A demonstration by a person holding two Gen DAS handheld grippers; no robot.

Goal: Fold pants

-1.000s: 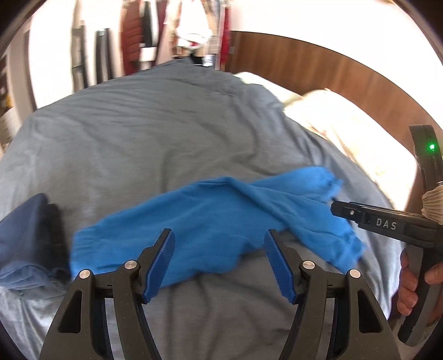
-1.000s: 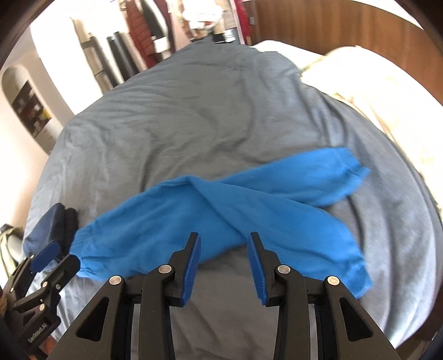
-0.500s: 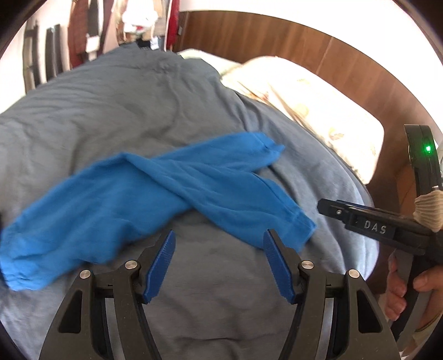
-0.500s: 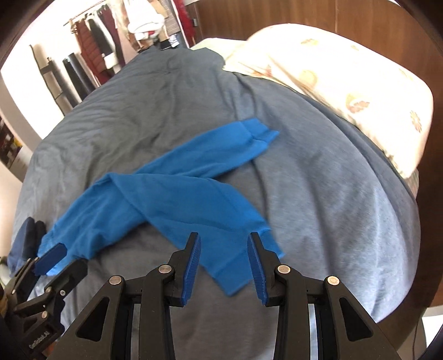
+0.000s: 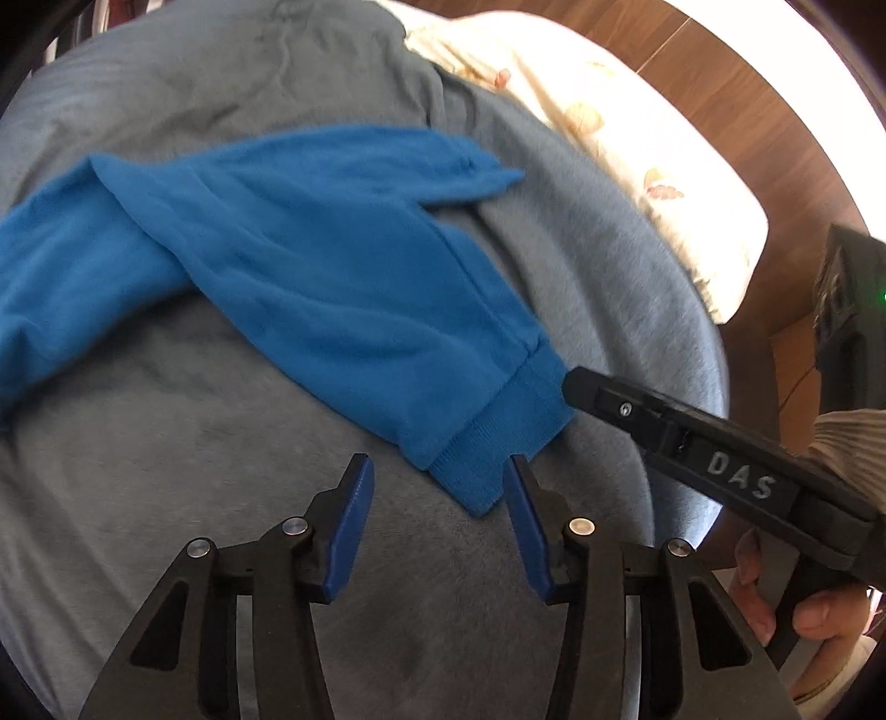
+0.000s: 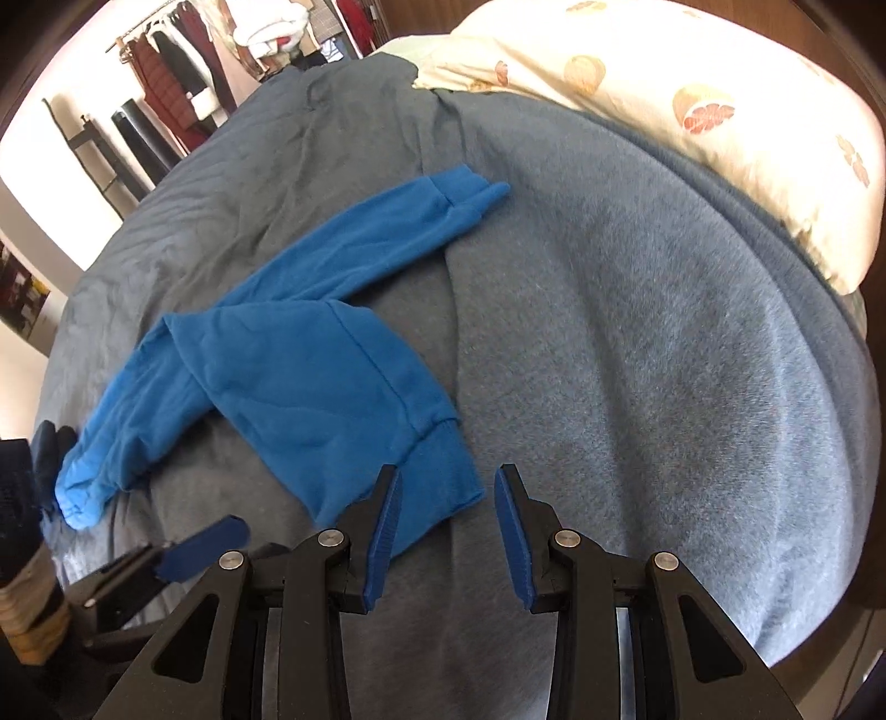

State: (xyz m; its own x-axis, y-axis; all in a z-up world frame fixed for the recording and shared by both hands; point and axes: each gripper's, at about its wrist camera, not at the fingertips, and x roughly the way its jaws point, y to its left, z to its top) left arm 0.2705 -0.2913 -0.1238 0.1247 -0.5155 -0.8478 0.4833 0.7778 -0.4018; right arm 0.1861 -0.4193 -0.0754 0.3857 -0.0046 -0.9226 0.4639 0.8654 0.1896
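Blue pants [image 5: 310, 266] lie on a grey bedspread [image 5: 166, 454], their two legs crossed. The near leg's ribbed cuff [image 5: 487, 443] points toward me. My left gripper [image 5: 437, 471] is open, its tips just short of that cuff's near corner. My right gripper [image 6: 446, 482] is open and empty, its left finger over the cuff's right corner [image 6: 437, 487]. The right gripper [image 5: 692, 437] also shows in the left wrist view, its tip beside the cuff. The far leg's cuff [image 6: 470, 194] lies further back.
A cream pillow with a fruit print [image 6: 692, 99] lies at the right by the wooden headboard [image 5: 692, 50]. A dark blue garment [image 6: 50, 443] lies at the bed's left edge. Clothes hang on a rack [image 6: 183, 83] in the background.
Both grippers have swung right along the pants and come down close to the near leg's cuff. The left gripper's jaws have narrowed somewhat. The pants have not moved.
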